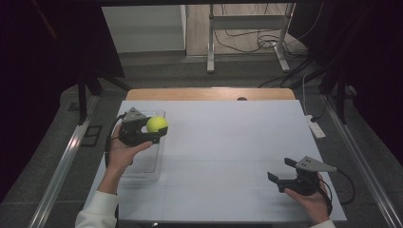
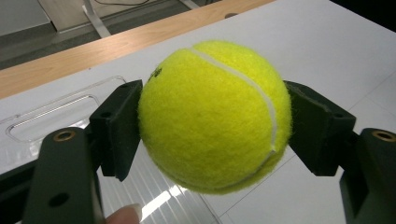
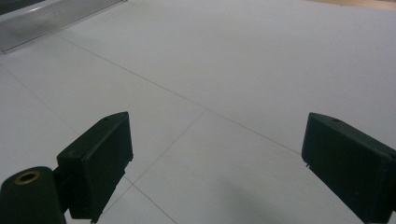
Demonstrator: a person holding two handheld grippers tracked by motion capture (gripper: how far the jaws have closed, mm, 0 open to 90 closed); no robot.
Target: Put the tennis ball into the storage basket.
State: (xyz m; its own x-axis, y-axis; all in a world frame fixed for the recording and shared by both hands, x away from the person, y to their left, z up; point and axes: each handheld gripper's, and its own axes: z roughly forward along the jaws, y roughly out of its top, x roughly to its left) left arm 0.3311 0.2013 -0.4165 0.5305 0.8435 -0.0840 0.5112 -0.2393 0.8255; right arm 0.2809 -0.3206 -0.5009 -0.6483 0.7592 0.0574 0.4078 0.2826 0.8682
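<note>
I see the white table (image 1: 223,142) first; on its left part lies a clear tray (image 1: 145,164), seemingly empty. My left gripper (image 1: 154,130) grips a fuzzy yellow tennis ball (image 1: 156,124) above the tray's far end. Well right of the tray, my right gripper (image 1: 280,170) hovers, jaws wide.

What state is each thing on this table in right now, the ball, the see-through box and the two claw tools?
Tennis ball: clamped between the left tool's jaws, lifted above the box.
Left gripper: shut on the ball, held in a hand.
Right gripper: jaws wide open, nothing between them, low over the white table.
Clear plastic box: lying on the table, open-topped, nothing visible inside.
</note>
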